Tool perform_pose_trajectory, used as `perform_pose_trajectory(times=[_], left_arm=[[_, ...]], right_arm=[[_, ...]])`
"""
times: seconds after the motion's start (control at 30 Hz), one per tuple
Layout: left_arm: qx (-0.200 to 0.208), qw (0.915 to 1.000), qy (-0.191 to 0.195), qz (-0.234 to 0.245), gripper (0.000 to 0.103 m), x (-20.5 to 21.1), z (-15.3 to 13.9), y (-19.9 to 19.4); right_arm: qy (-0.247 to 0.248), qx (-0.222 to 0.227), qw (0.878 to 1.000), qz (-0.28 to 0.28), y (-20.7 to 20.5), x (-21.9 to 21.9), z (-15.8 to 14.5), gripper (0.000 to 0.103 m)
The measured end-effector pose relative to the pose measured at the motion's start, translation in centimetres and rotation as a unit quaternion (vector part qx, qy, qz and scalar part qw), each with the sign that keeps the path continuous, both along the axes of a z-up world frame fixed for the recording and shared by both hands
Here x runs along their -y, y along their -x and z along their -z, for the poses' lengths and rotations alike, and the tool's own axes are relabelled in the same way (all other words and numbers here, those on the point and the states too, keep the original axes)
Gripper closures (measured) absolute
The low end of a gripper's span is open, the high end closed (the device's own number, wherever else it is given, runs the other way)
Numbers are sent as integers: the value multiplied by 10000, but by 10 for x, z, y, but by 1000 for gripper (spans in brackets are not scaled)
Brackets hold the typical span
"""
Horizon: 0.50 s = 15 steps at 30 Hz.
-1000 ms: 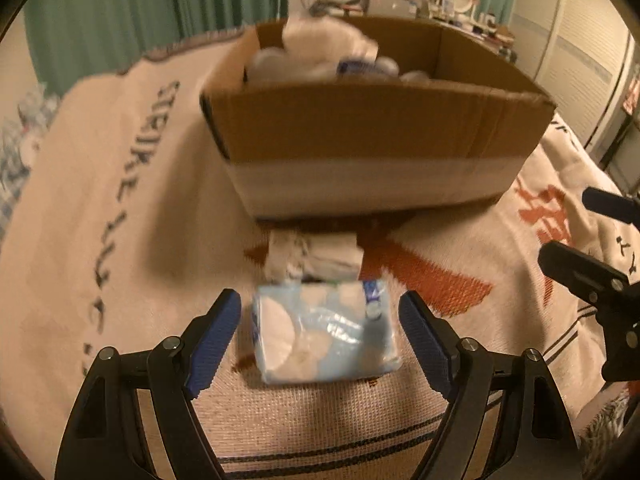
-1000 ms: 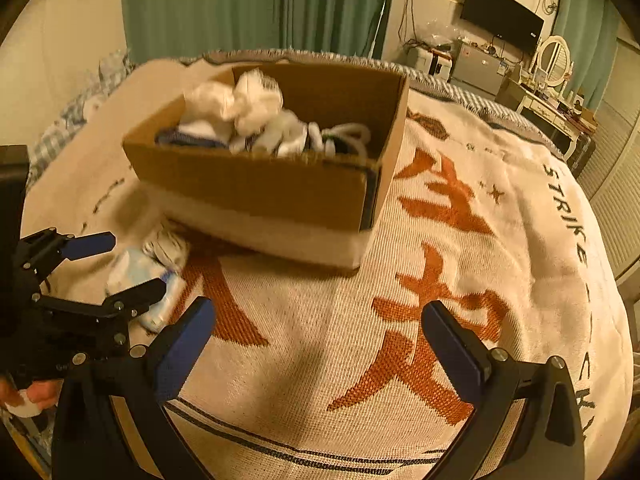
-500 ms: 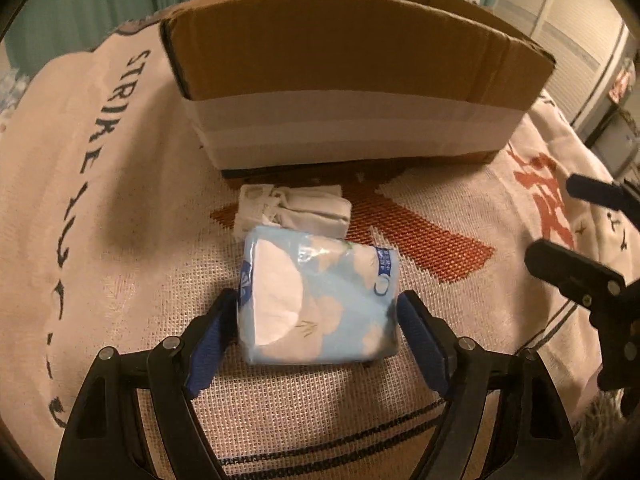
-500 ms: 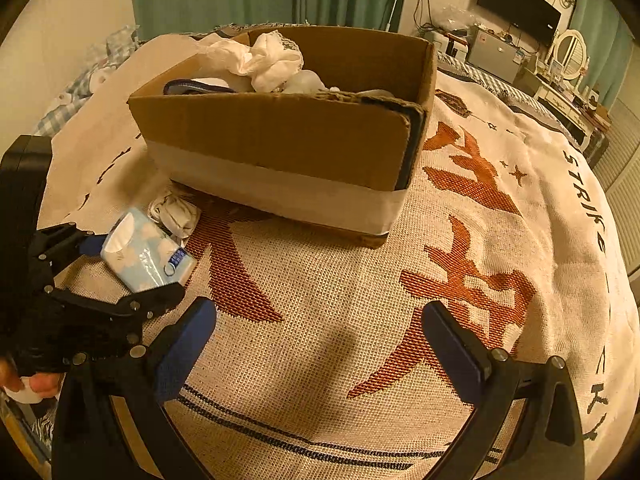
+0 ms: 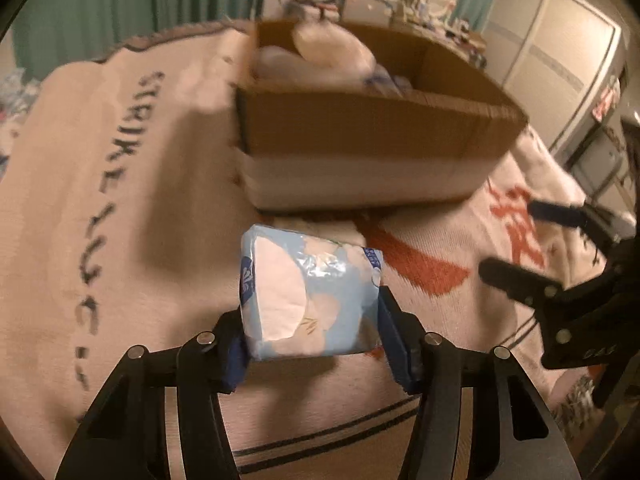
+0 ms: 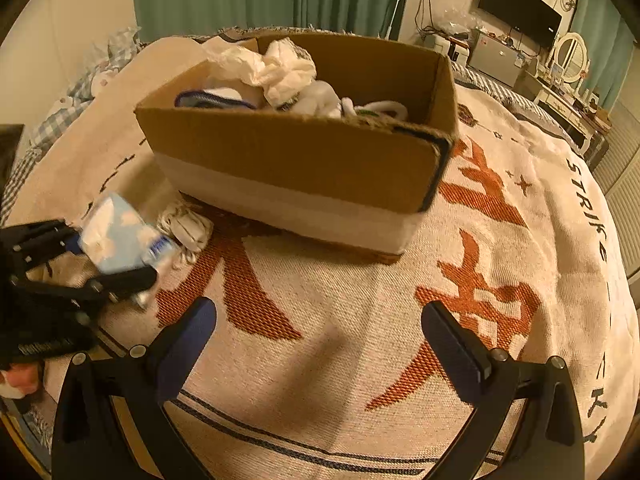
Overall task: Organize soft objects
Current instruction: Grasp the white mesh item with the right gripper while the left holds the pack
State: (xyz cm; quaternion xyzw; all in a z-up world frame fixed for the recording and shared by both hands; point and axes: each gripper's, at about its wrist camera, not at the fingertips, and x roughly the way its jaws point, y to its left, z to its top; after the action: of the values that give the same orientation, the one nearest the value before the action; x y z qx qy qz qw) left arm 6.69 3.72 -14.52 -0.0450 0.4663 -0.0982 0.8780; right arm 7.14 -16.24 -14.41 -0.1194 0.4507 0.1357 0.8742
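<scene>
1. Tissue pack point(image 5: 312, 300), in light blue plastic wrap, sits clamped between the blue pads of our left gripper point(image 5: 314, 344), its jaws clenched on both ends of the pack.
2. We see the pack held just above the woven blanket point(image 5: 120, 208), in front of the cardboard box point(image 5: 368, 136).
3. In the right wrist view the same tissue pack point(image 6: 116, 236) shows at the far left, in the left gripper point(image 6: 96, 256).
4. A bundle of white cloth point(image 6: 188, 228) lies on the blanket point(image 6: 340, 320) just beside the pack, close to the box's near wall.
5. The cardboard box point(image 6: 296, 160) already holds crumpled white soft items point(image 6: 276, 68).
6. Our right gripper point(image 6: 320, 344) hangs over bare blanket with its jaws spread wide, grasping nothing.
</scene>
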Motion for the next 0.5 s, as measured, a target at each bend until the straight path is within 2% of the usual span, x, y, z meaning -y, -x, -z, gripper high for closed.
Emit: perform_pose_trajectory(times=[0.2,0.43,0.5], left_arm=[[293,9991,-51,-303,49,-39,-25,-3],[325,9979,-397,-384,49,-70,-20,-6],[290,9980,-377,-424,49,-76,-15,-6]], right_arm=[[-117,-23,9997,-197,-2,-28,-3,0],[-278,-507,9967,-563,-13,-83,23,0],[-256,-593,9956,-672,-19,-100,33,7]])
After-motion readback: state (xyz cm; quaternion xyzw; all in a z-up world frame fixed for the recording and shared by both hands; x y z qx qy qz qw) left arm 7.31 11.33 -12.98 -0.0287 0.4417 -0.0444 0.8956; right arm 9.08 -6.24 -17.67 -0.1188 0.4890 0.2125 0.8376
